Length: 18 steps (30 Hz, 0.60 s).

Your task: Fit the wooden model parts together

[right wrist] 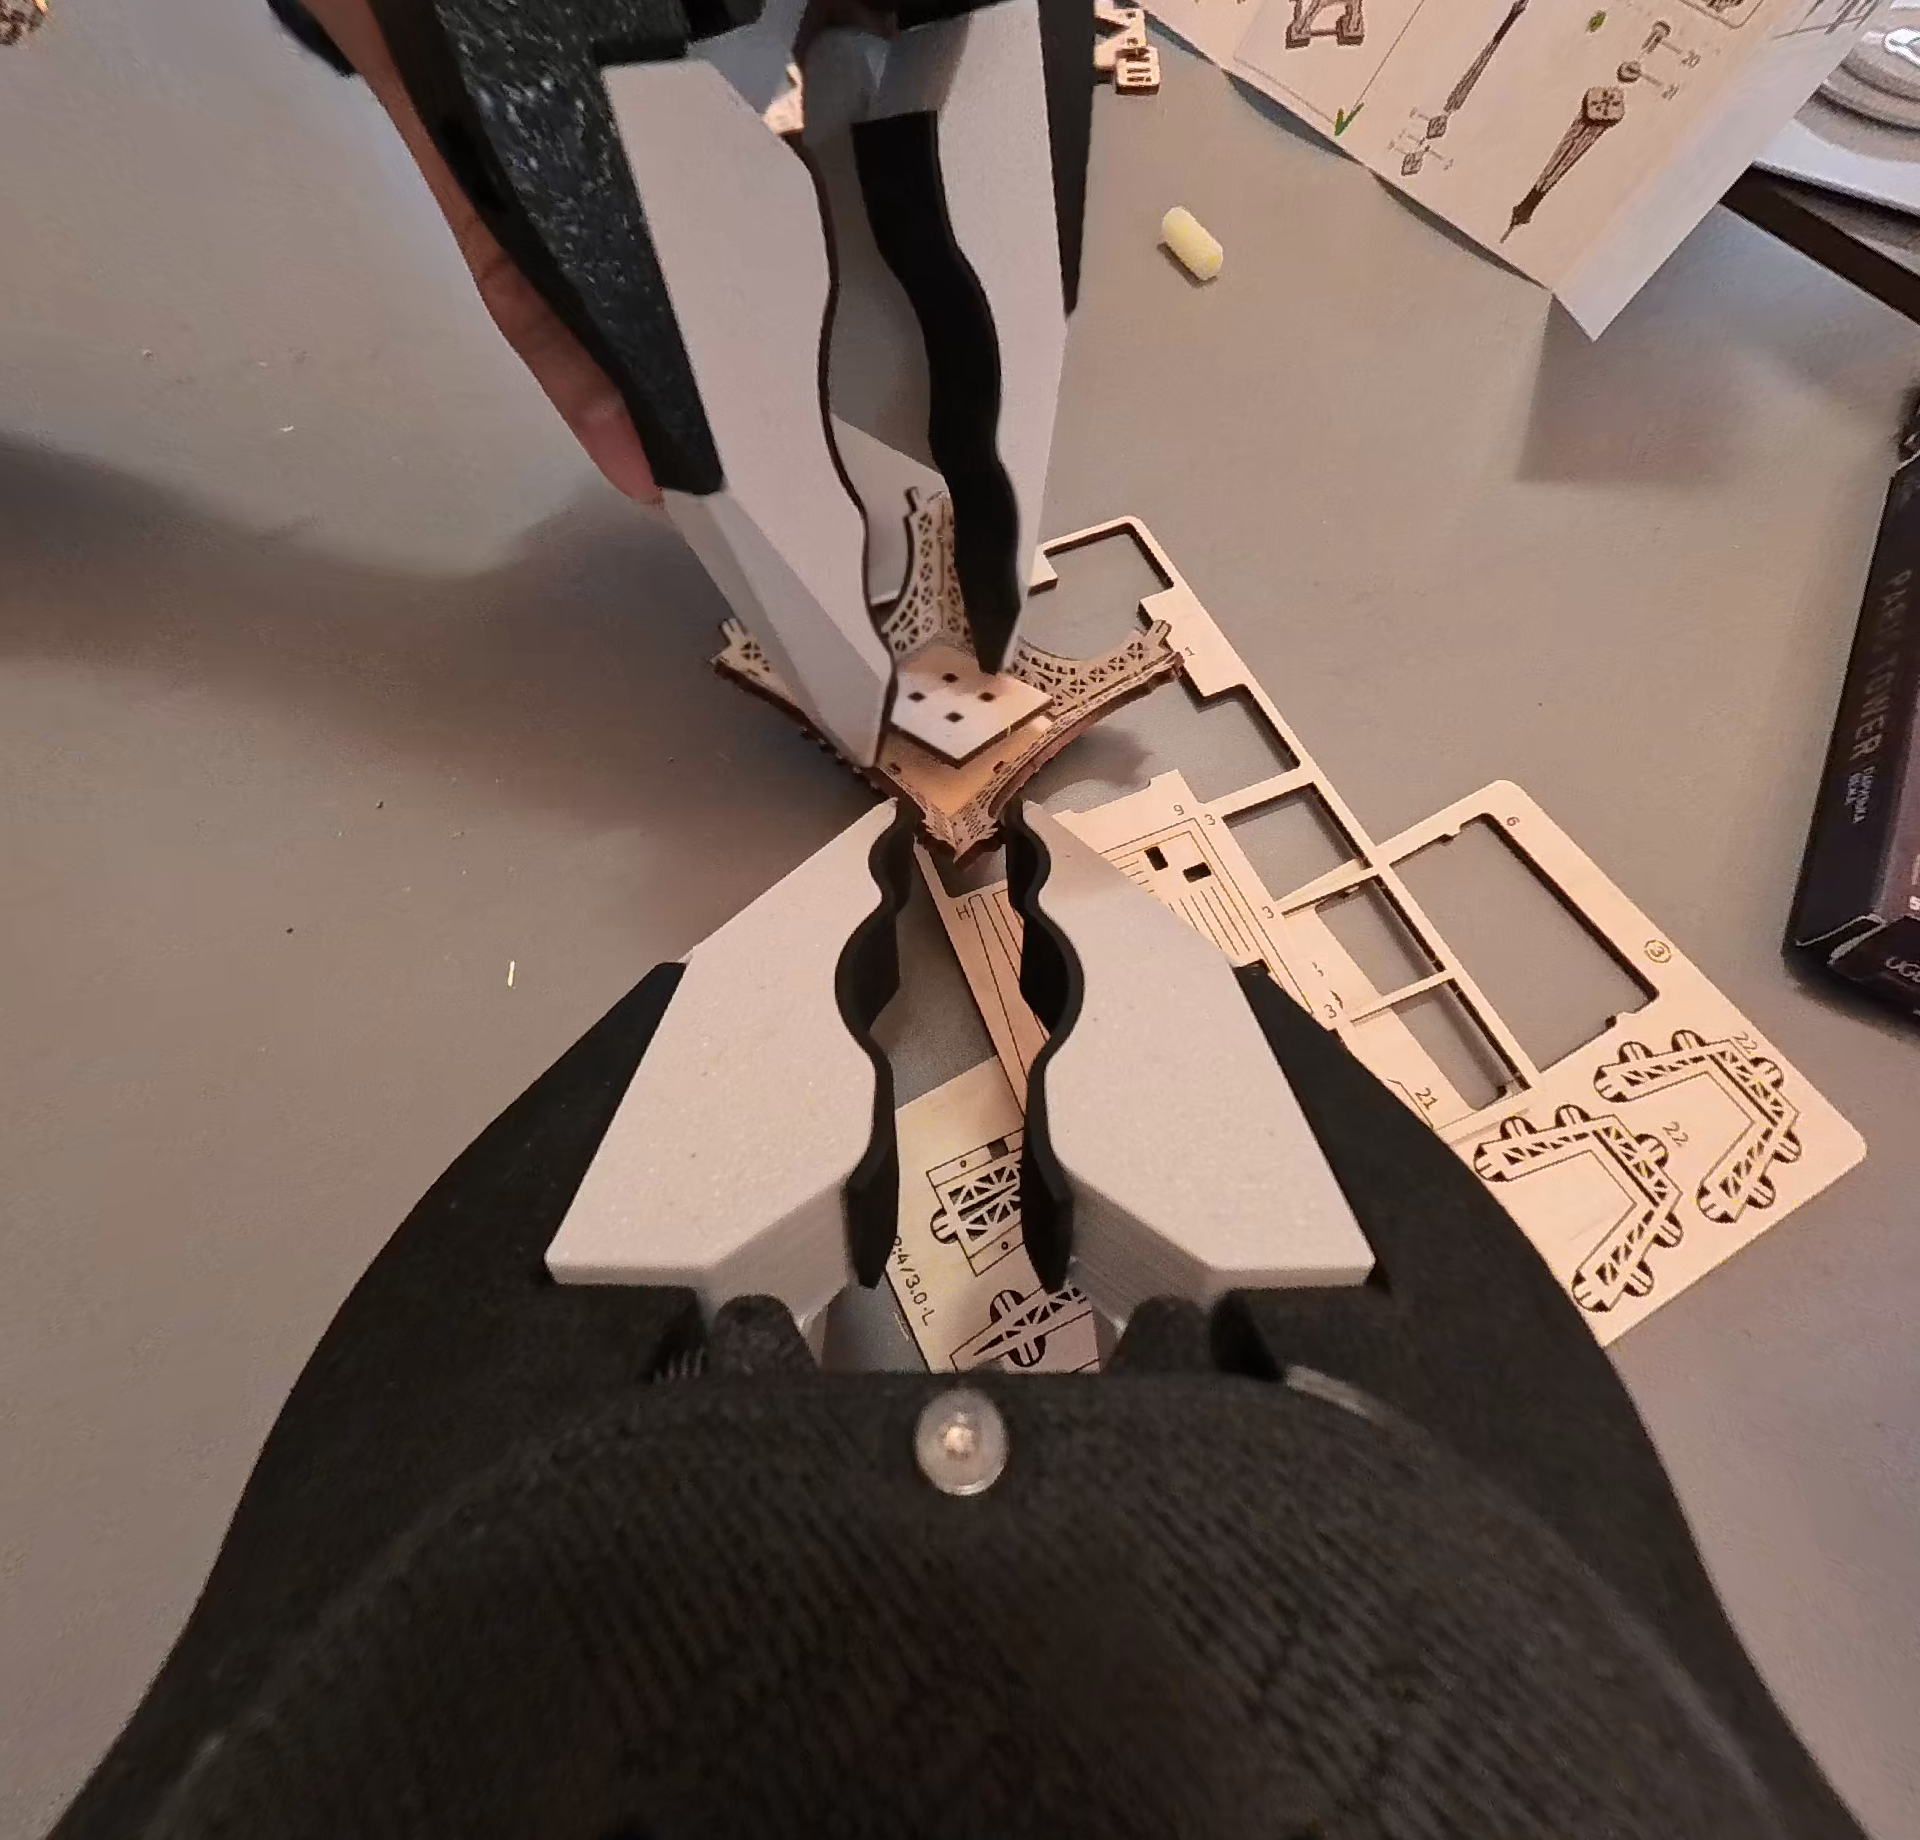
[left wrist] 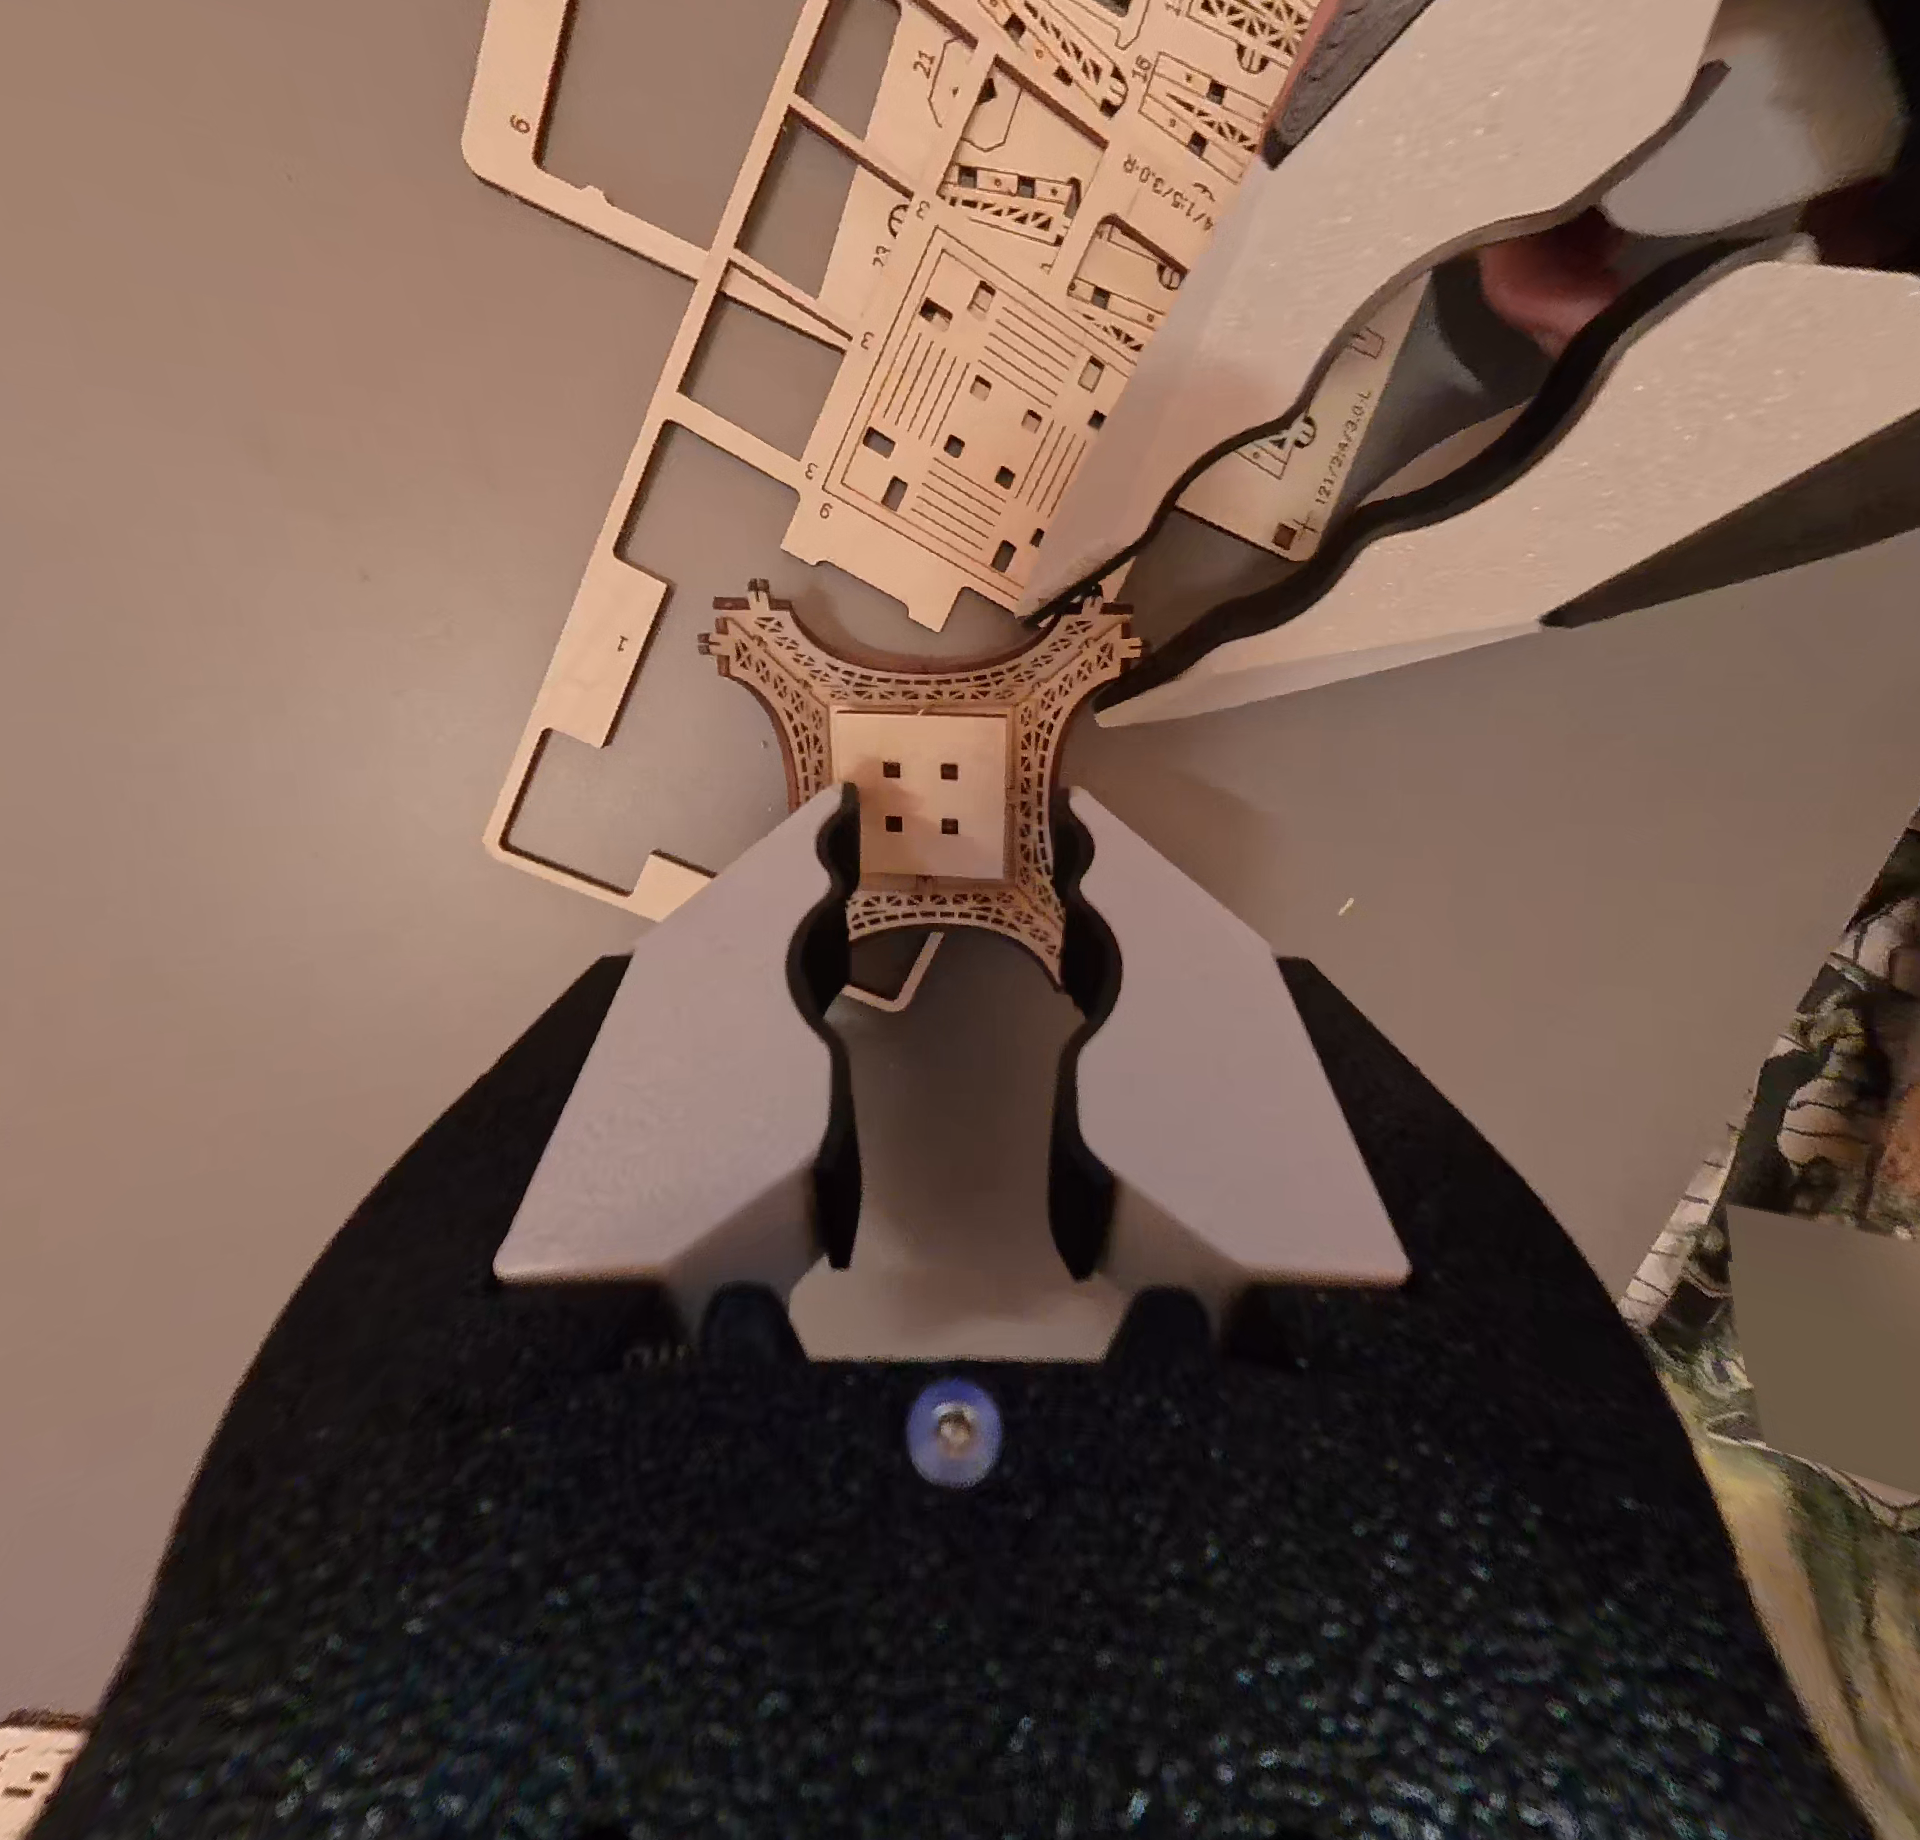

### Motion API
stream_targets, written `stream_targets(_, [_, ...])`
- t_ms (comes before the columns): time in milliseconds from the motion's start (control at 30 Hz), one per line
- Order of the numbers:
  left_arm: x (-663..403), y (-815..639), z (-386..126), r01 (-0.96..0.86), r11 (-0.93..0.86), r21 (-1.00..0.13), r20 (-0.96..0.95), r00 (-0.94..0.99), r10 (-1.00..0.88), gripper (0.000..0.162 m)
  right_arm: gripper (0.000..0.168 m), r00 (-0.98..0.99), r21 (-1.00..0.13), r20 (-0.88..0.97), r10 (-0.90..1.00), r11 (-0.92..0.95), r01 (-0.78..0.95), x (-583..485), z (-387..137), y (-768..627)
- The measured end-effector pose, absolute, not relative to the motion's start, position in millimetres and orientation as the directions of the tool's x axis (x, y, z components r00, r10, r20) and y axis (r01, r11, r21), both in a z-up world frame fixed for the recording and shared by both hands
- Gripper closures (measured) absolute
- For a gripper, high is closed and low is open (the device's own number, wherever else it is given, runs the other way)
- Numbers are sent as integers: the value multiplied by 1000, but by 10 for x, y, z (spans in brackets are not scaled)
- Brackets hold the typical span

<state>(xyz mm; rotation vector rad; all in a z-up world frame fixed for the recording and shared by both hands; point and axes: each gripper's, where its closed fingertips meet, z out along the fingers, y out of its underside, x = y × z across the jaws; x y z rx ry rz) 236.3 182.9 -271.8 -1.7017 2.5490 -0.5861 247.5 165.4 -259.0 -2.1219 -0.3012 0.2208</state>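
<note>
A wooden lattice tower base (left wrist: 925, 689) with four splayed legs and a square top plate (left wrist: 920, 798) pierced by several holes stands on the grey table. My left gripper (left wrist: 958, 798) comes down from above and is shut on the plate's sides; it also shows in the right wrist view (right wrist: 935, 704). My right gripper (right wrist: 958, 822) is closed around one leg corner of the base (right wrist: 961, 834), low over the table. In the left wrist view it (left wrist: 1075, 663) enters from the upper right at that leg's foot.
Laser-cut wooden part sheets (left wrist: 727, 263) (right wrist: 1662, 1115) lie flat behind and beside the base, partly under my right gripper. A paper instruction sheet (right wrist: 1558, 76), a small yellow cylinder (right wrist: 1192, 244) and a dark box (right wrist: 1860, 782) lie at the right. A hand (right wrist: 540, 336) holds the left gripper. Both grippers' tips are close together, under 4 cm apart.
</note>
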Motion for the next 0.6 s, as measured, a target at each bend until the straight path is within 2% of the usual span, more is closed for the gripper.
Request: stream_targets(600, [2424, 1907, -2716, -893, 328, -308, 167, -390, -906, 127, 154, 952, -844, -43, 302, -522, 127, 2470, -2592, 1654])
